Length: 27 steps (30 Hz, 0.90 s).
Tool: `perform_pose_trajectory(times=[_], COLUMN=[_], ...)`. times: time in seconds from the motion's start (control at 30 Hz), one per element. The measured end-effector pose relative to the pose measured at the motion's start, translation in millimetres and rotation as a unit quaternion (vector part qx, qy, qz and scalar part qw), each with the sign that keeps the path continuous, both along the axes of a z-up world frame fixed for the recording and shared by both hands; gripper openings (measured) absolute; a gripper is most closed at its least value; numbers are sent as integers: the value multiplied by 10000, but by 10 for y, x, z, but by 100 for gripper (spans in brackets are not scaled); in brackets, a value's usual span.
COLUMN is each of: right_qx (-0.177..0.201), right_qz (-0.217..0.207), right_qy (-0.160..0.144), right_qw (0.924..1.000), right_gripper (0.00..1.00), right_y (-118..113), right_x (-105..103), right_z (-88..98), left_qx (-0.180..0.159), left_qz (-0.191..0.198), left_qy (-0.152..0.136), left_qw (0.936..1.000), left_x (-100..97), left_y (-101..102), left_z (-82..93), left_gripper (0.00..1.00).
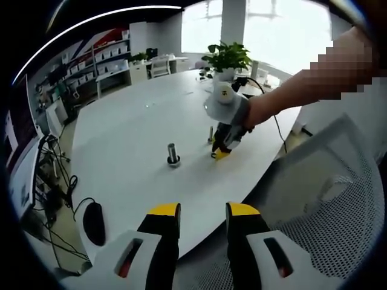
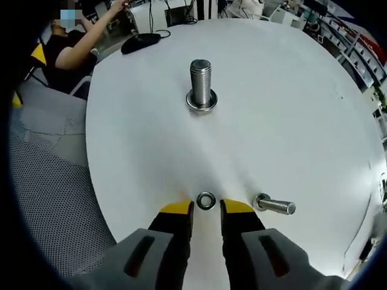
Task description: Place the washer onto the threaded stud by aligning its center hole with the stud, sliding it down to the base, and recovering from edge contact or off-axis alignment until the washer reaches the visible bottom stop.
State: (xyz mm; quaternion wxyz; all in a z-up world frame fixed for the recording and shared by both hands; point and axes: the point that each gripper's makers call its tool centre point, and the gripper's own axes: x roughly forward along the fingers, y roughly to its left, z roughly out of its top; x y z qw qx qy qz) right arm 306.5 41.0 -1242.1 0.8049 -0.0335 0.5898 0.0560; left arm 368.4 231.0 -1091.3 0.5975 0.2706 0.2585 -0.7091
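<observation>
The right gripper has its yellow-tipped fingers apart and lowered to the worktop, with the washer lying flat just ahead of the gap between them, not yet gripped. A loose bolt lies on its side just to the right of the right finger. Well ahead of the fingers, the threaded stud stands upright on its base flange.

Risk: a thin washer flat on a smooth worktop is likely to slide or skate out when the fingers close (little edge to catch). The right finger may also nudge the bolt and roll it. On the stud, a tilted washer may snag on the top threads.

The left gripper hangs off the worktop edge, fingers apart and empty.
</observation>
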Motion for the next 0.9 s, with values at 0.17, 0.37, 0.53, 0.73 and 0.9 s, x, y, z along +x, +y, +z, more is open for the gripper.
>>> perform_pose_trajectory(times=[0.17,0.37,0.53,0.73,0.9], right_qx=[-179,-205,-155,-306,-312], right_qz=[402,427,459,493,390], right_qy=[387,587,760,1114,1160], right_qw=[9983,9972,9959,9921,9920], right_gripper=[20,16,15,14,14], right_y=[18,-7,27,56,-9], right_x=[11,3,-13,-16,2], right_z=[20,6,6,-20,-78], left_qx=[20,62,79,103,105], left_qz=[-3,-3,16,30,55], left_qy=[-9,-41,-45,-62,-66], left_qw=[10000,10000,10000,9999,9999], left_x=[4,5,15,33,43], left_y=[-3,9,11,15,15], left_z=[-15,-28,-31,-45,-46], left_gripper=[28,28,28,28,28])
